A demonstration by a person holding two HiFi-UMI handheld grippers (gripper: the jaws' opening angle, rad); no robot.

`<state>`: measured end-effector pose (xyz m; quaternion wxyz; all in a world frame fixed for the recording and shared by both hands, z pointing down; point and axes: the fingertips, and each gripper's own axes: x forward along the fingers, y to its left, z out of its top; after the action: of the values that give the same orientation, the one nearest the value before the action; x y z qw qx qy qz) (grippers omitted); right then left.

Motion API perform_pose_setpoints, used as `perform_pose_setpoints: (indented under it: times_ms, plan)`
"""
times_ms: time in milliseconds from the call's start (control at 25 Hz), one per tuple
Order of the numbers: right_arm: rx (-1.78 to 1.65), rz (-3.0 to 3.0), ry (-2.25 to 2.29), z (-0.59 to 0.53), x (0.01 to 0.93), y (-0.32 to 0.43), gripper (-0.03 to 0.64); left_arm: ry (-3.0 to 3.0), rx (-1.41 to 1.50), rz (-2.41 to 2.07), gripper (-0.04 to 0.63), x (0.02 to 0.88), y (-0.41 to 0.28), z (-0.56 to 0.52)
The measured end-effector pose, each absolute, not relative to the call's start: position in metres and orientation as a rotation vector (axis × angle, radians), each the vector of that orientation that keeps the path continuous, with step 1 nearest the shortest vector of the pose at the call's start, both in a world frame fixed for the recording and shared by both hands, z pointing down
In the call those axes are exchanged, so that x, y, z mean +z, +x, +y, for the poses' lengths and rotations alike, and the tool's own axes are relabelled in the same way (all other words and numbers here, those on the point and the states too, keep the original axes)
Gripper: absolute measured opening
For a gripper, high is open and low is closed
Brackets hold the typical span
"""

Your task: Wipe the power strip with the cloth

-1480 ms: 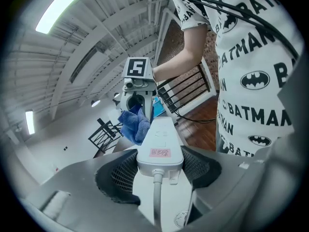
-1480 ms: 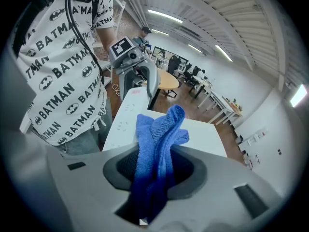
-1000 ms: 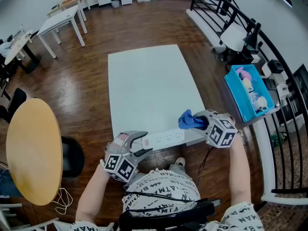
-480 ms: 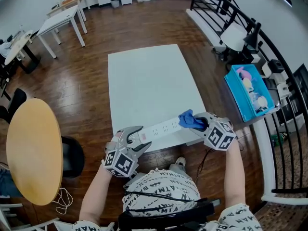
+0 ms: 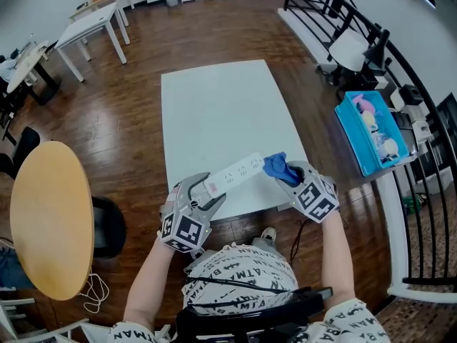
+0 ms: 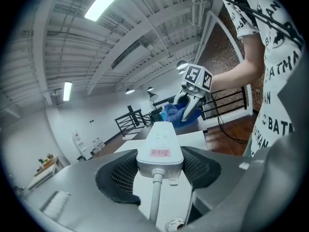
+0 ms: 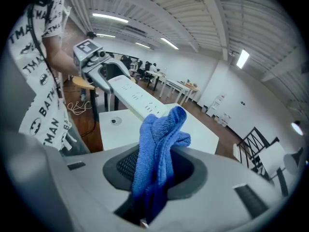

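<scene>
Dark wooden floor [image 5: 128, 120] surrounds a white counter [image 5: 221, 113], with a round wooden table [image 5: 50, 220] off to the left and a black railing [image 5: 400, 70] and a blue bin [image 5: 371, 131] off to the right. The person stands at the counter's near edge with a gripper in each hand.

The left gripper [image 5: 203, 197] holds the power strip [image 5: 235, 174] by its cord end. In the left gripper view the fingers [image 6: 118, 170] stand fairly wide, and their dark ribbed pads press on the strip's two long sides. A pink label [image 6: 159, 152] sits on the end between them, and the white cord [image 6: 155, 197] runs out of that end toward the camera. The strip is lifted clear of the counter, above its near part. In the head view it slants from the left gripper up and to the right.

The right gripper [image 5: 289, 176] carries the blue cloth [image 5: 275, 166]. In the right gripper view its fingers [image 7: 125, 166] are drawn in close on the bunched fabric, which stands up out of them in folds. The cloth lies against the far end of the strip, the end away from the cord. The two grippers face each other along the strip's length, one at each end.
</scene>
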<state>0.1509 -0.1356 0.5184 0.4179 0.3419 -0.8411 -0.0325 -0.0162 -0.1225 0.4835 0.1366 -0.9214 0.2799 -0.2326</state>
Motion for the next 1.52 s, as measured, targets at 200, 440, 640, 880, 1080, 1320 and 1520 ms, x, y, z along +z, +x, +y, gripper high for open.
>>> perform_pose_setpoints:
  times_ms: [200, 440, 640, 880, 1080, 1320, 1520]
  plan:
    - [0.08, -2.118, 1.075, -0.145, 0.519, 0.139, 0.137, -2.681, -0.666, 0.936, 0.282, 0.485, -0.015, -0.132]
    - [0.167, -2.201, 1.095, -0.141, 0.518, 0.114, 0.137, -2.687, -0.652, 1.017, 0.282, 0.483, -0.014, -0.14]
    - [0.163, -2.233, 1.037, -0.131, 0.516, 0.086, 0.137, -2.692, -0.638, 1.056, 0.282, 0.484, -0.014, -0.143]
    - [0.165, -2.292, 1.014, -0.12, 0.51, 0.055, 0.137, -2.689, -0.619, 1.124, 0.282, 0.483, -0.015, -0.148]
    - [0.167, -2.307, 0.984, -0.114, 0.511, 0.042, 0.137, -2.694, -0.611, 1.15, 0.282, 0.485, -0.014, -0.151]
    - [0.139, -2.313, 0.953, -0.109, 0.509, 0.032, 0.137, -2.693, -0.594, 1.173, 0.282, 0.483, -0.014, -0.153]
    - [0.169, -2.315, 0.988, -0.112, 0.508, 0.041, 0.137, -2.693, -0.589, 1.151, 0.282, 0.48, -0.013, -0.149]
